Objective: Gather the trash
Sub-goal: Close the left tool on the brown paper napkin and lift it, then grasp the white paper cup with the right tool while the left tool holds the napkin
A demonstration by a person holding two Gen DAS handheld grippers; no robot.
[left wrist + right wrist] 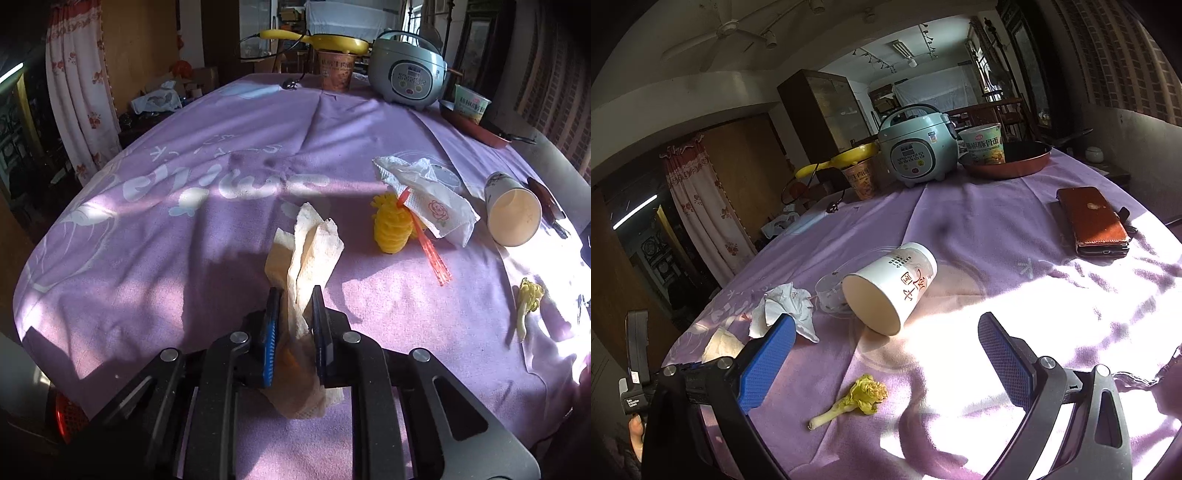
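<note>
- The left gripper [293, 317] is clamped on a crumpled paper towel [306, 254], left of the tipped paper cup [511, 212]; soft and light, it crushes between the pads and is held low on its folds.
- A second tissue [428, 195] lies just left of that cup, draped over a yellow pineapple-shaped thing [389, 230], possibly a toy.
- The cup is thin-walled and will likely roll; take it by the rim.
- The right gripper [886, 354], nearer than the cup, stands wide apart and empty above a limp vegetable scrap [857, 400].
</note>
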